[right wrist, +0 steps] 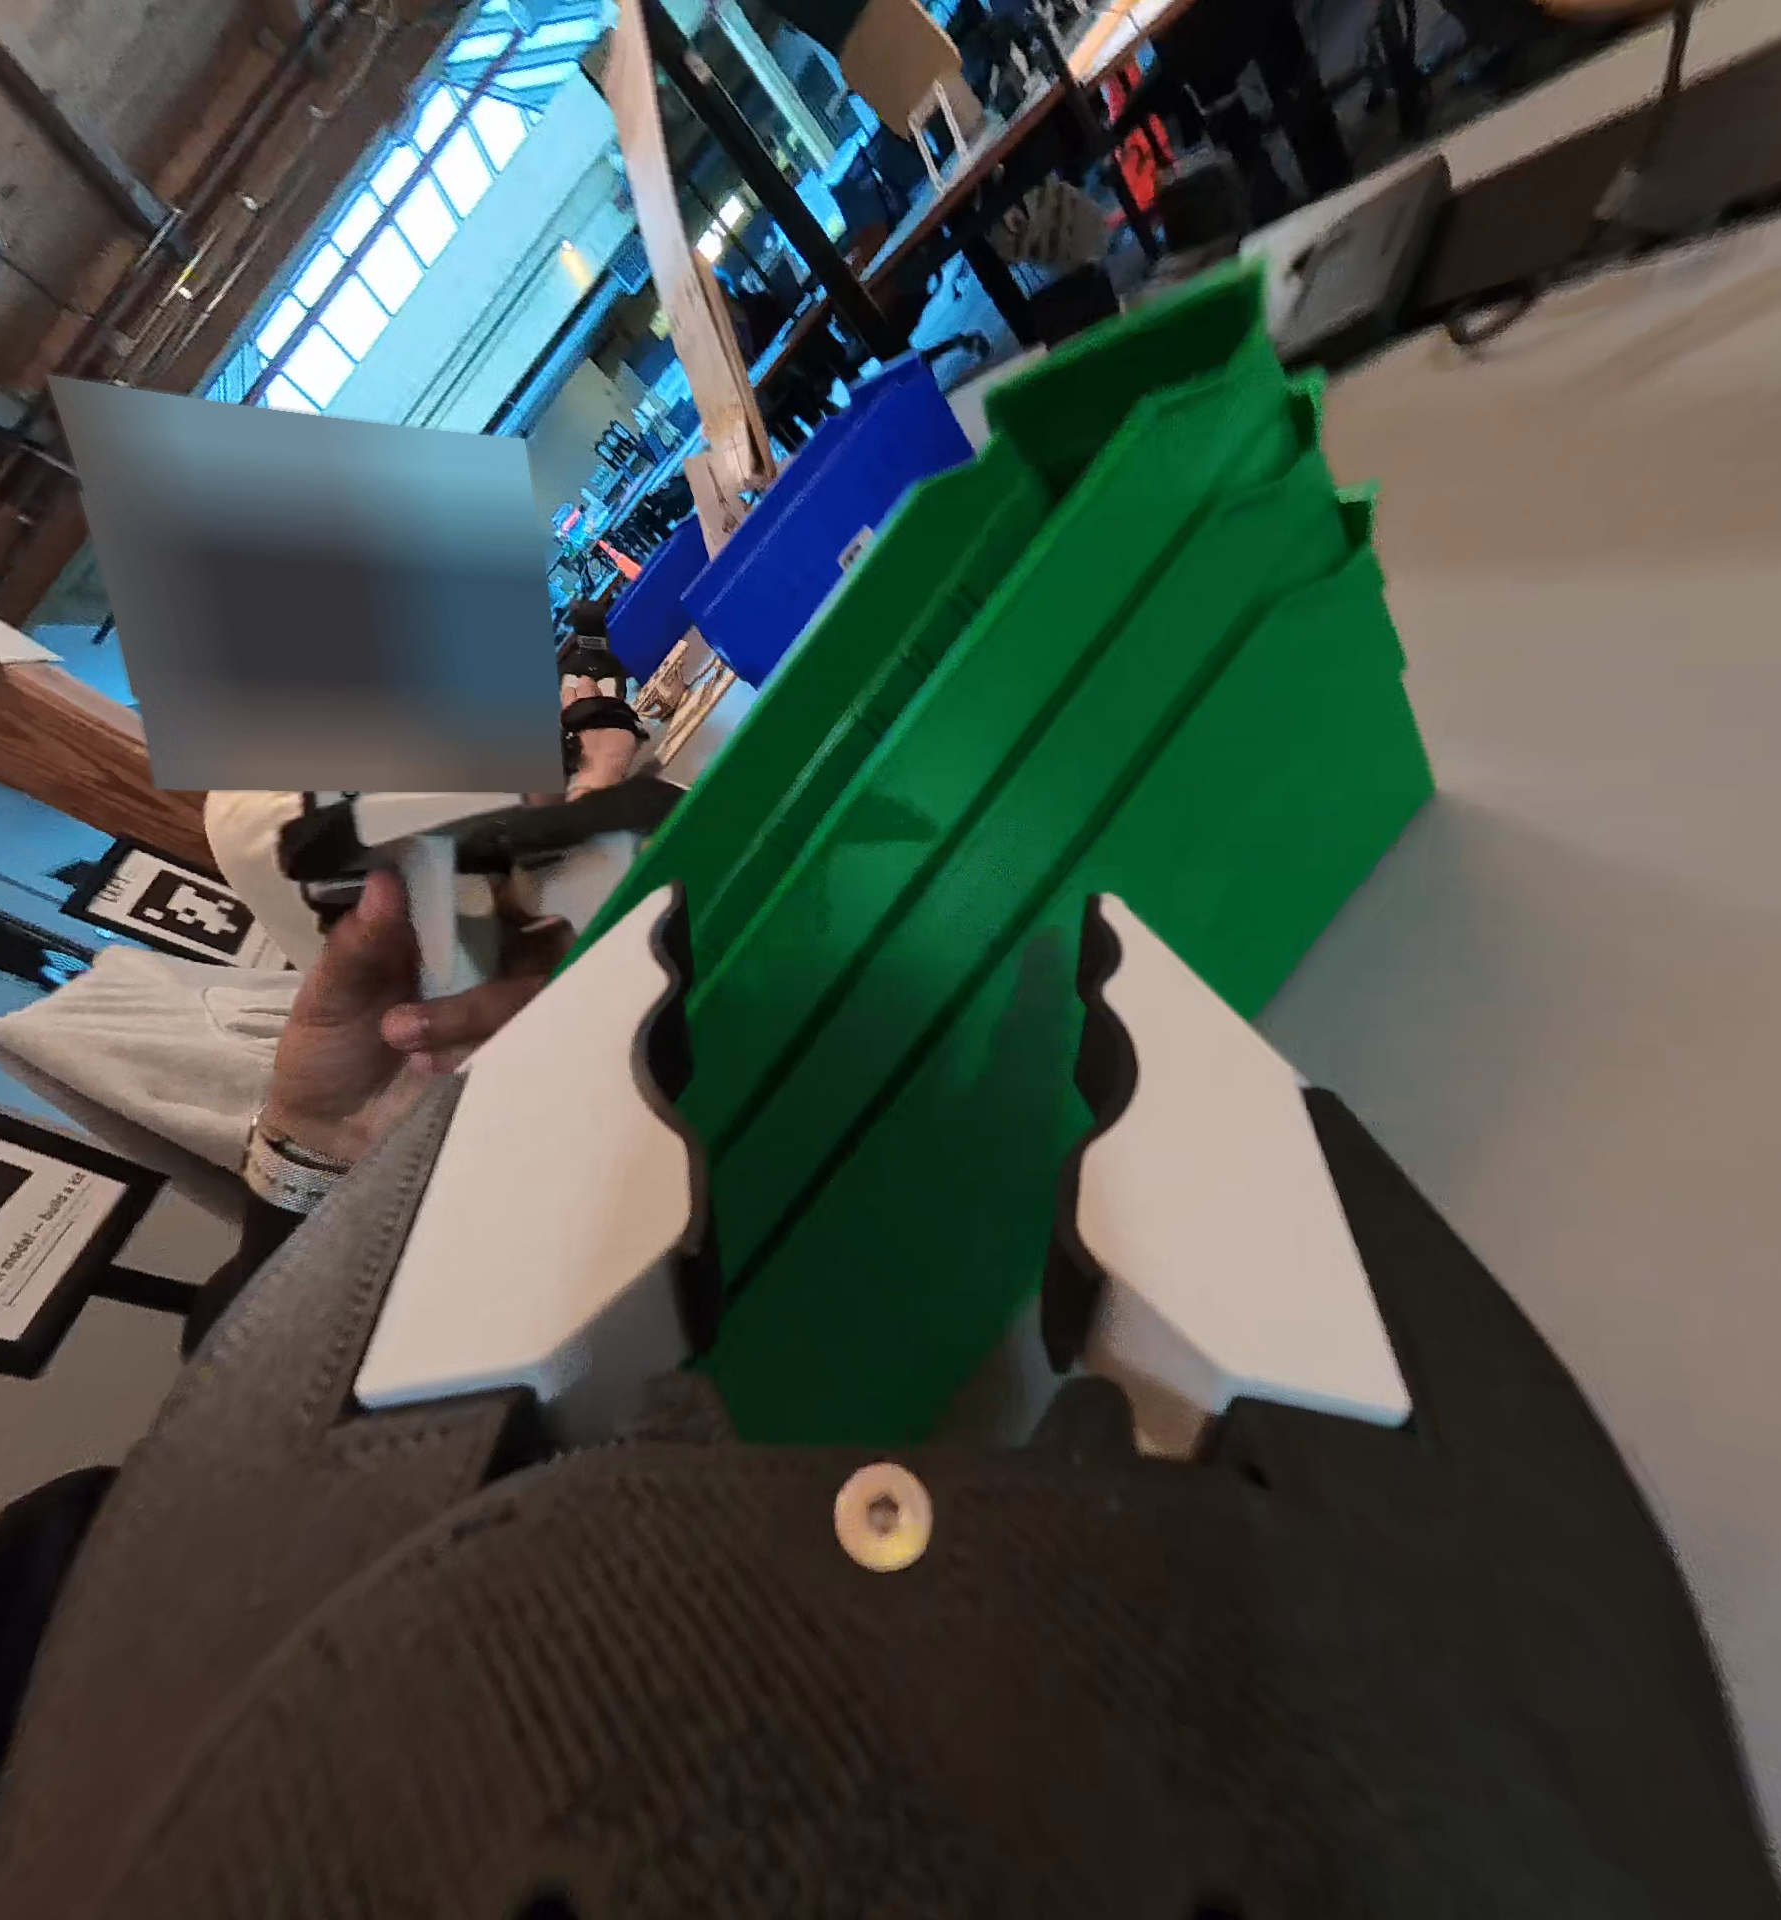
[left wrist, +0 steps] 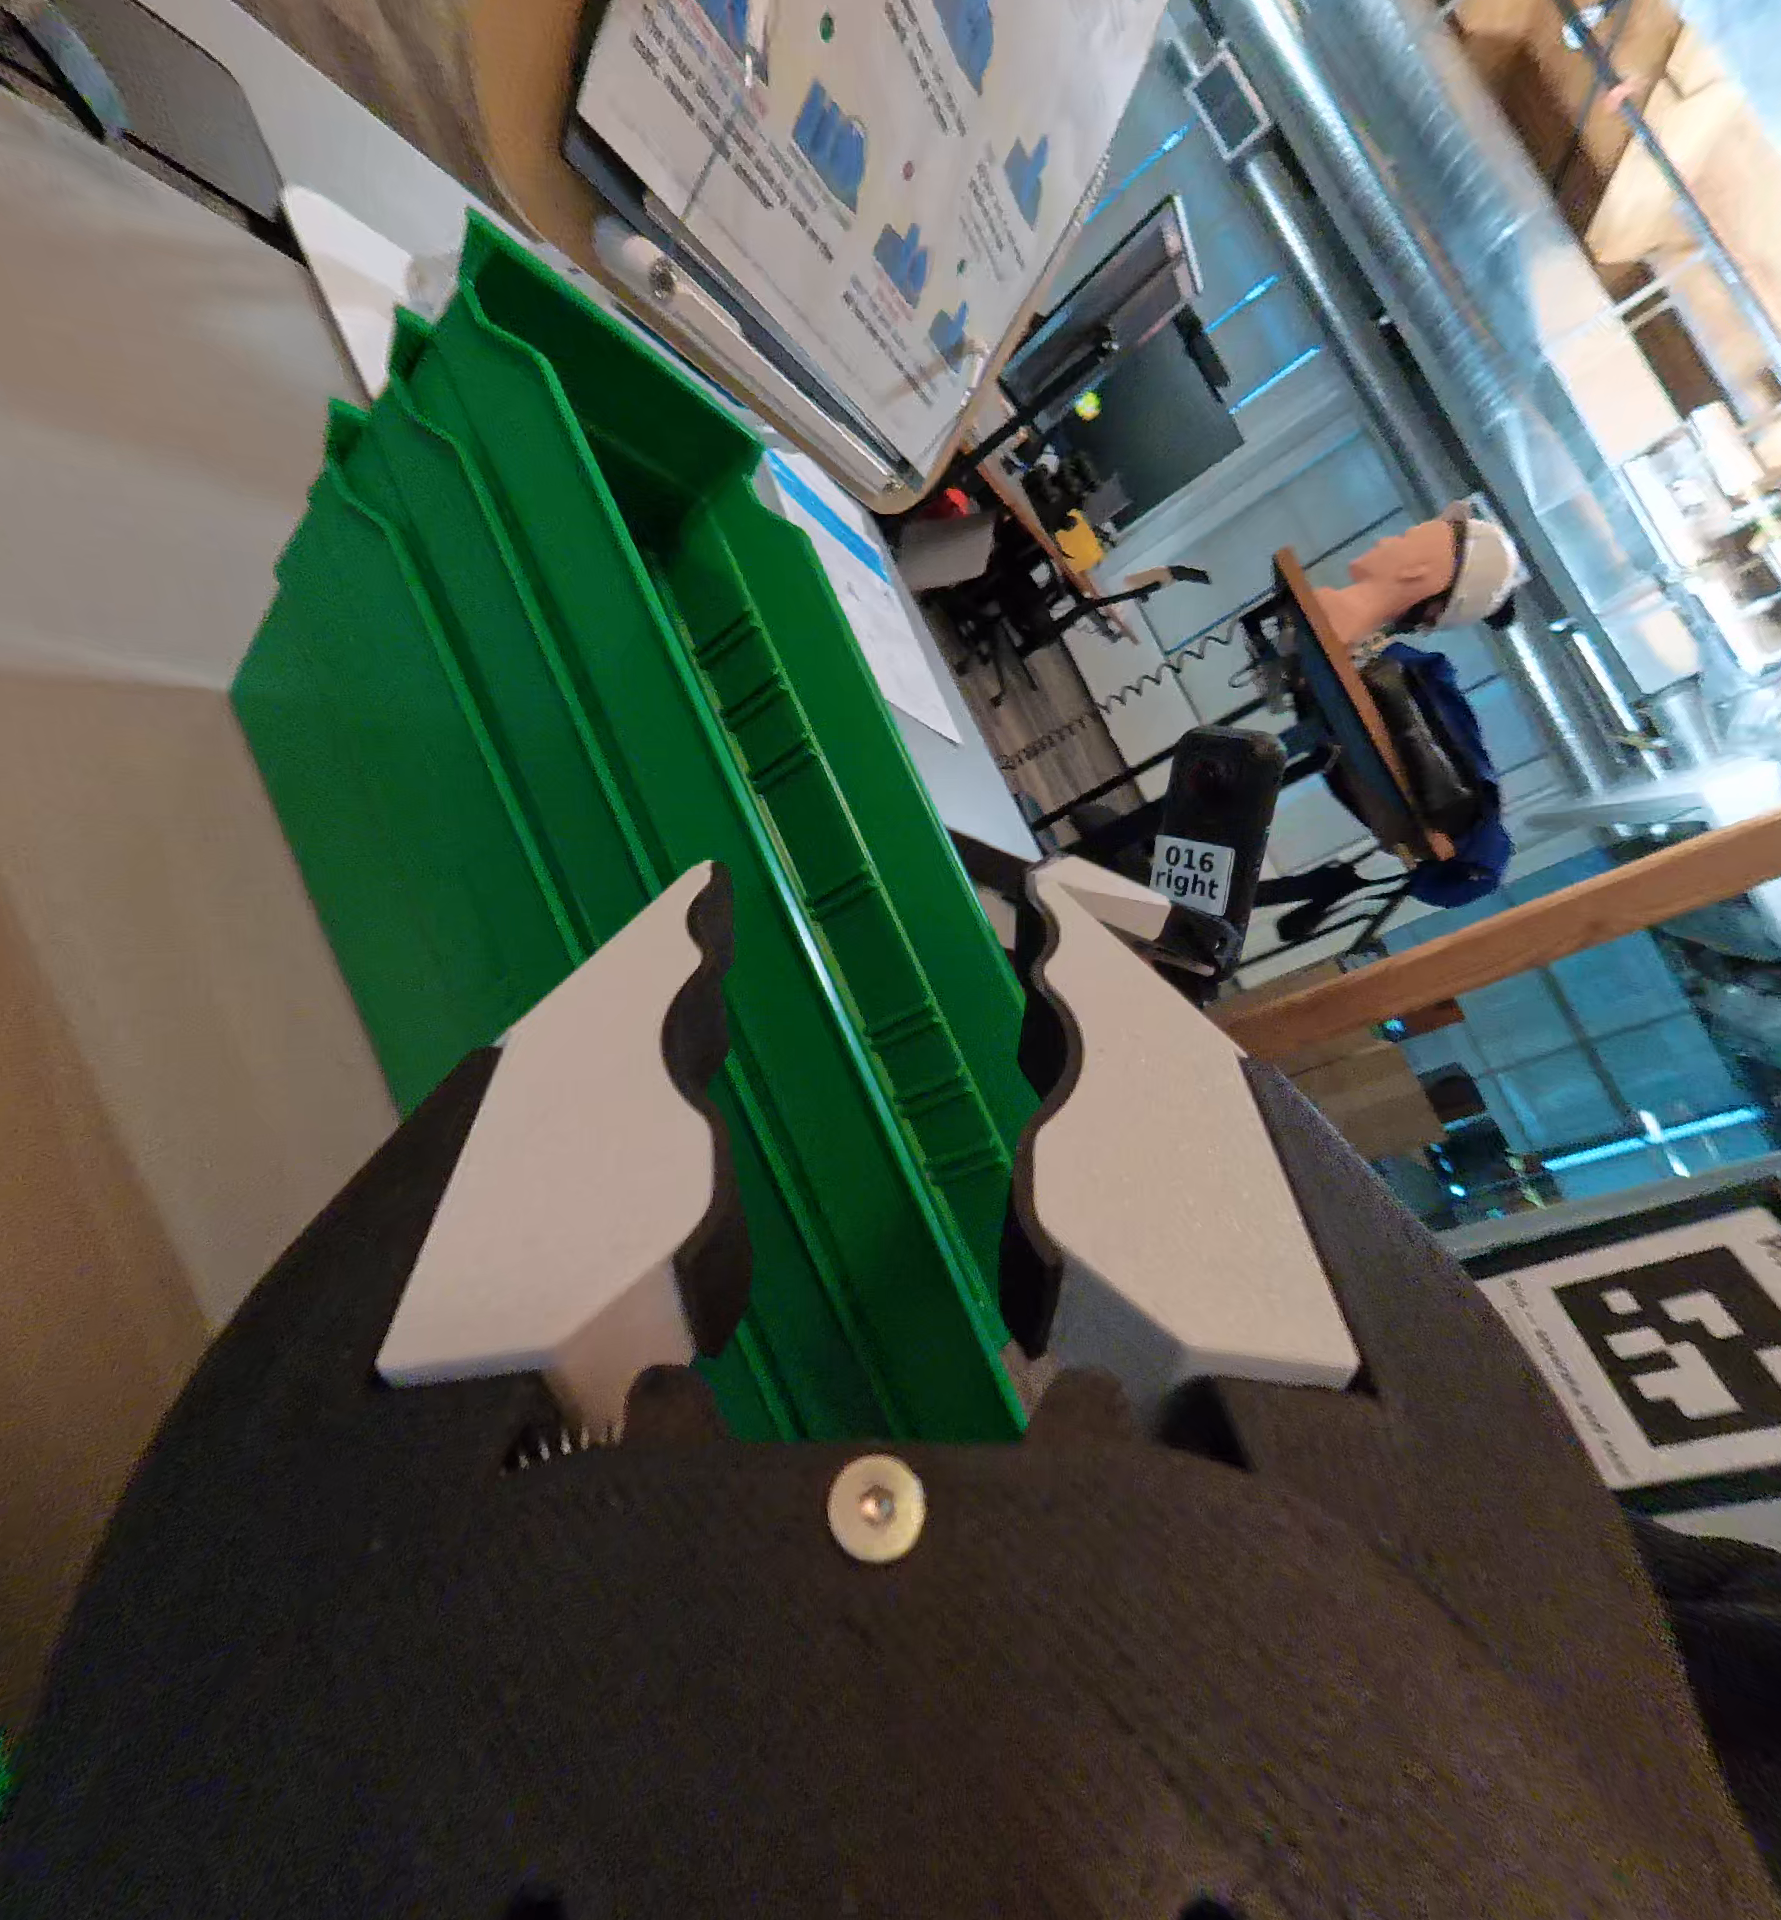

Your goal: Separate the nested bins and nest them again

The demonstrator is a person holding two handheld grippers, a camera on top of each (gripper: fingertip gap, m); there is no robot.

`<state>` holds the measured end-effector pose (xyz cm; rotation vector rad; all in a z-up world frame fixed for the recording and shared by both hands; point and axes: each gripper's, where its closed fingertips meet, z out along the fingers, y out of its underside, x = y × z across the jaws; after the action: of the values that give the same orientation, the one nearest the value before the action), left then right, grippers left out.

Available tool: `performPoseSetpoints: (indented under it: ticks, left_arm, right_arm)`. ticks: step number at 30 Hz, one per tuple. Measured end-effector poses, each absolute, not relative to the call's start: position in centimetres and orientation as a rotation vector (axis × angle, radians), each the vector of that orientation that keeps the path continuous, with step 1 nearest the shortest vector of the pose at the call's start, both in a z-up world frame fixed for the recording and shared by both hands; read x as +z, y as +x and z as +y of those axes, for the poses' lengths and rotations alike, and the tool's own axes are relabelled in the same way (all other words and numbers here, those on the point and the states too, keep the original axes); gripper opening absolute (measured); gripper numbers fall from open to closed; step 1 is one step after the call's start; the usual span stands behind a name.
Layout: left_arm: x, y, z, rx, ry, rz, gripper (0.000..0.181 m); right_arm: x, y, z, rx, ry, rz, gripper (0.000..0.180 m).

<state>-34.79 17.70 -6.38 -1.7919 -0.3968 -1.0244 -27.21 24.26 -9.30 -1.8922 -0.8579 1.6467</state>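
Note:
A stack of three nested green bins (left wrist: 512, 675) stands on a pale table (left wrist: 86, 520), its rims stepped one past another. My left gripper (left wrist: 875, 883) straddles the ribbed rim of the innermost bin (left wrist: 865, 997), and both pads touch the green plastic. In the right wrist view the same stack (right wrist: 1125, 644) runs away from the camera. My right gripper (right wrist: 888, 904) has its jaws wide apart over the stack's near side wall, and its right finger casts a shadow on the wall. This view is blurred. Each gripper also shows in the other's view: the right one (left wrist: 1208, 831) and the left one (right wrist: 470, 883), held by a hand (right wrist: 346, 1018).
Two blue bins (right wrist: 813, 540) stand beyond the green stack. A board with printed sheets (left wrist: 844, 156) leans over the table's far side. Black-and-white marker sheets (left wrist: 1696, 1351) lie near the table edge. A grey device (right wrist: 1364, 249) sits at the back. Bare table (right wrist: 1592, 935) lies to the right.

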Motion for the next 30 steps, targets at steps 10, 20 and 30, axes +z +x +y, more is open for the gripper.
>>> performPoseSetpoints:
  ticks: [10,20,30]
  left_arm:
    - [-11.5,-35.0,17.2,-0.837,-2.099,-0.395,0.082]
    - [-10.5,-33.3,17.0,-1.013,-2.046,-0.344,0.053]
    - [-10.2,-31.1,16.5,-1.007,-2.089,-0.203,0.068]
  right_arm:
    - [-11.2,-27.9,21.7,2.043,-2.017,-0.808,0.075]
    - [-10.8,-27.8,21.1,1.999,-2.013,-0.879,0.067]
    - [-10.8,-26.9,21.9,2.022,-2.01,-0.908,0.067]
